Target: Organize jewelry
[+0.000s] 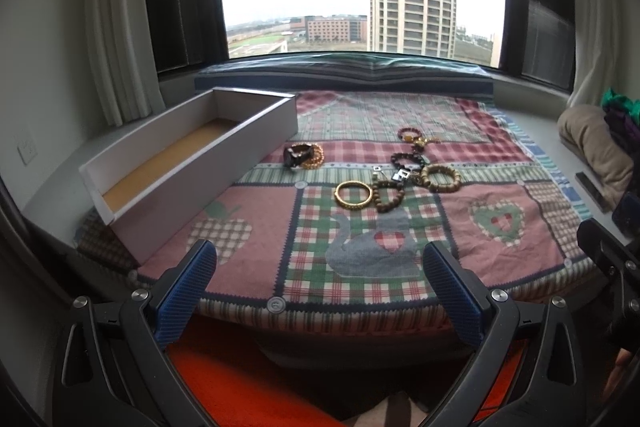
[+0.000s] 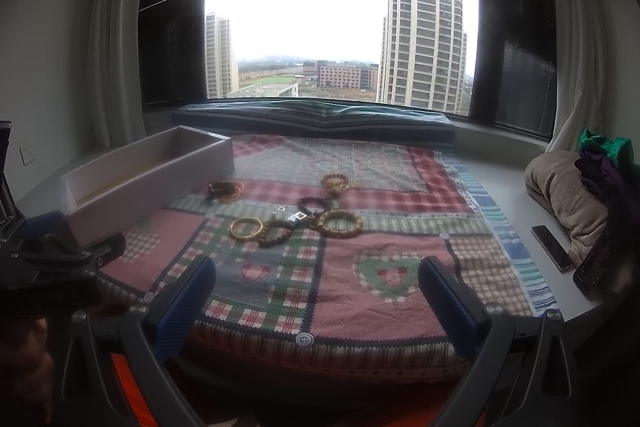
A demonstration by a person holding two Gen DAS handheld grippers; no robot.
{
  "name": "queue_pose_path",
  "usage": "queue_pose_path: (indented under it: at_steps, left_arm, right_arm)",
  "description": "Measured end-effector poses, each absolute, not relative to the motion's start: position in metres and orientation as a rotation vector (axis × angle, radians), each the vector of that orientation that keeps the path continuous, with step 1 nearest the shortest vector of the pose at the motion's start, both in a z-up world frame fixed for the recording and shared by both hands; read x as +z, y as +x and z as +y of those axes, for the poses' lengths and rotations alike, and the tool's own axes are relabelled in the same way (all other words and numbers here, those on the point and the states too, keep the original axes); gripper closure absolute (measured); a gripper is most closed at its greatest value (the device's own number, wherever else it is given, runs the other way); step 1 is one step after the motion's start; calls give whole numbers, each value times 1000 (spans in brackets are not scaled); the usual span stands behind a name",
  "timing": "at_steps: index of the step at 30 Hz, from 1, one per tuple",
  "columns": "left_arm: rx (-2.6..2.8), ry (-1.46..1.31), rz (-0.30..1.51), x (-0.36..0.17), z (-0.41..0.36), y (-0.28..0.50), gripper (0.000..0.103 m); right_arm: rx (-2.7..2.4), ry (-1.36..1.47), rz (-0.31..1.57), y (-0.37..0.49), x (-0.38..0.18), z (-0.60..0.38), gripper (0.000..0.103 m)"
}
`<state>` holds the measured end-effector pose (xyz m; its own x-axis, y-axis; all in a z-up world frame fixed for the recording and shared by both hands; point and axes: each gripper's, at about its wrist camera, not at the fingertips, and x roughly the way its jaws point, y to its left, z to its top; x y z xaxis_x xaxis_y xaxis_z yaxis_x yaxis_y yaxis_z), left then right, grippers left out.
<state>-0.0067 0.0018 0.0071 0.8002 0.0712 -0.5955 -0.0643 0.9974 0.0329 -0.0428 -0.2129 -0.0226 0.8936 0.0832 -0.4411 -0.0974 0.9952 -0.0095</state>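
Note:
Several bracelets lie on a patchwork mat (image 1: 500, 259): a gold bangle (image 1: 353, 195) (image 2: 245, 228), brown bead bracelets (image 1: 440, 178) (image 2: 341, 223), a dark bead one (image 1: 406, 160) and a dark-and-amber pair (image 1: 303, 155) (image 2: 225, 191) by the box. A long white box (image 1: 188, 183) (image 2: 132, 187) with a tan floor stands open at the left. My left gripper (image 1: 320, 267) is open and empty near the mat's front edge. My right gripper (image 2: 316, 279) is open and empty, also at the front edge.
A window ledge cushion (image 1: 344, 71) runs along the back. A beige pillow with clothes (image 2: 564, 195) and a phone (image 2: 552, 247) lie on the right sill. The left gripper's body (image 2: 52, 259) shows at the left of the right wrist view.

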Motion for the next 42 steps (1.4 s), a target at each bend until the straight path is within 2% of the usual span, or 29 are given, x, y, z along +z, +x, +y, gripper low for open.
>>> queue_pose_path:
  at_steps: [13,29,42]
  left_arm:
    - [38,24,662,4,1,23,0]
    - [14,21,767,-13,-6,95,0]
    - [-35,-8,992,-62,3,172,0]
  right_arm:
    - [94,-23,458,-21,-22,-220,0]
    - [171,-20,518,56,-25,-231,0]
    - [260,-24,682,120,-63,-239,0]
